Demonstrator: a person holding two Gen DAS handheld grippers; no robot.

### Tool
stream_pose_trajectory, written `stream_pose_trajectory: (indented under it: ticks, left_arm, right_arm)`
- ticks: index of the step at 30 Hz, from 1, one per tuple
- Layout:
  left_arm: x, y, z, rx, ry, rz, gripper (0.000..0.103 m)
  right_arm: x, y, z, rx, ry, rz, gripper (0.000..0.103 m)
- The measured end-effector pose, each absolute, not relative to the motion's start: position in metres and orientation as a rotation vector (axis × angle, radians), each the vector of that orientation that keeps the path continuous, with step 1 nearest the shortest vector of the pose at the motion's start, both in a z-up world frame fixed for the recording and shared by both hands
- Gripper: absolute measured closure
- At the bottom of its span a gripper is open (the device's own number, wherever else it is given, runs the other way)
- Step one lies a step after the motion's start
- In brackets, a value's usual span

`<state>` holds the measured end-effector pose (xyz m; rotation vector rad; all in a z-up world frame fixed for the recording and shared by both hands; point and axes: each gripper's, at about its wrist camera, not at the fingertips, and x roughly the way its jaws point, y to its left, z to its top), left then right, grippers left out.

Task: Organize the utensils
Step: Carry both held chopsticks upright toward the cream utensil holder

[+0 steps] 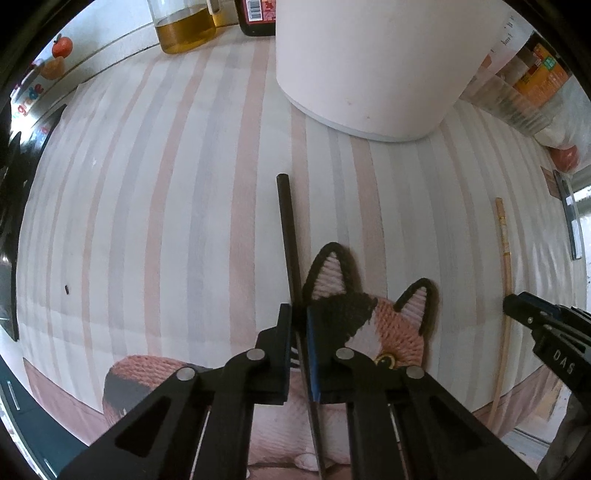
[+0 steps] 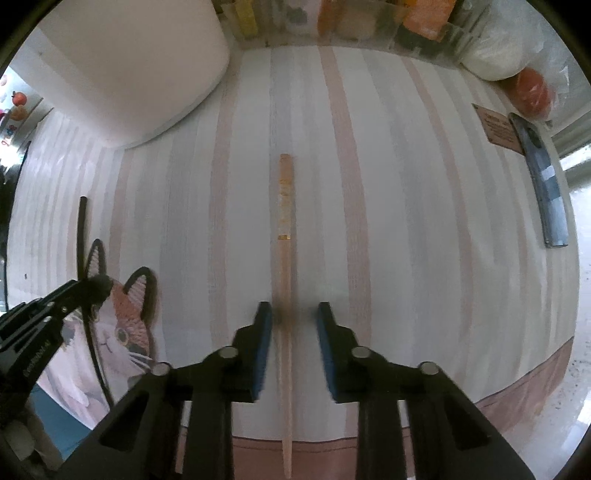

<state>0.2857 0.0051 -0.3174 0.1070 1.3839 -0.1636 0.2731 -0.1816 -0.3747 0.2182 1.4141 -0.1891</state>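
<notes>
Striped cloth (image 1: 147, 221) over the surface: matte weave, pale grey, white and dusty-pink bands, plain pink border at the near edge.

Dark chopstick (image 1: 286, 236): slim, straight, matte black rod, blunt squared end; lay along the stripes with its near half across a cat-face coaster (image 1: 388, 325). Clenched between the fingers of the left gripper (image 1: 300, 354), blue-padded and drawn tight onto the stick.

Cat-face coaster: coiled cord, ribbed texture, salmon, black and white patches, two pointed ears outlined in black.

Pale chopstick (image 2: 286, 295): light wood, tapered, smooth, gilt band and faint print near the thick end; flat on the cloth, well apart from the dark one. Straddled by the right gripper (image 2: 293, 332), fingers parted to either side, pads clear of the wood, nothing grasped.

White cylinder (image 1: 369, 66): large, smooth, matte, rounded base rim; stood at the far side of the cloth.

Glass jug (image 1: 184, 29): clear, amber liquid inside.
</notes>
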Motion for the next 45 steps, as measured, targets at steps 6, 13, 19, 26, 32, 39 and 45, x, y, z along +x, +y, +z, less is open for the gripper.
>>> stream_pose_trajectory:
  ticks: [6, 13, 19, 26, 32, 39, 45]
  left_arm:
    - [0.285, -0.001, -0.317, 0.127, 1.375, -0.181, 0.098]
    - [0.290, -0.005, -0.317, 0.132, 1.396, -0.231, 0.094]
    - [0.300, -0.001, -0.316, 0.112, 1.396, -0.228, 0.094]
    - [0.304, -0.004, -0.319, 0.109, 1.383, -0.223, 0.096]
    - [0.297, -0.013, -0.320, 0.129, 1.372, -0.214, 0.098]
    - [0.297, -0.019, -0.320, 0.140, 1.366, -0.212, 0.099]
    - [0.296, -0.021, -0.305, 0.149, 1.329, -0.231, 0.099]
  right_arm:
    - [0.265, -0.180, -0.376, 0.247, 1.412, -0.201, 0.095]
    - [0.278, -0.175, -0.377, 0.221, 1.462, -0.193, 0.092]
    - [0.295, -0.176, -0.375, 0.241, 1.453, -0.206, 0.081]
    - [0.297, -0.160, -0.376, 0.202, 1.453, -0.221, 0.070]
    - [0.298, -0.146, -0.375, 0.197, 1.436, -0.227, 0.071]
    - [0.288, -0.160, -0.374, 0.191, 1.408, -0.227, 0.095]
    - [0.278, -0.171, -0.370, 0.234, 1.383, -0.203, 0.096]
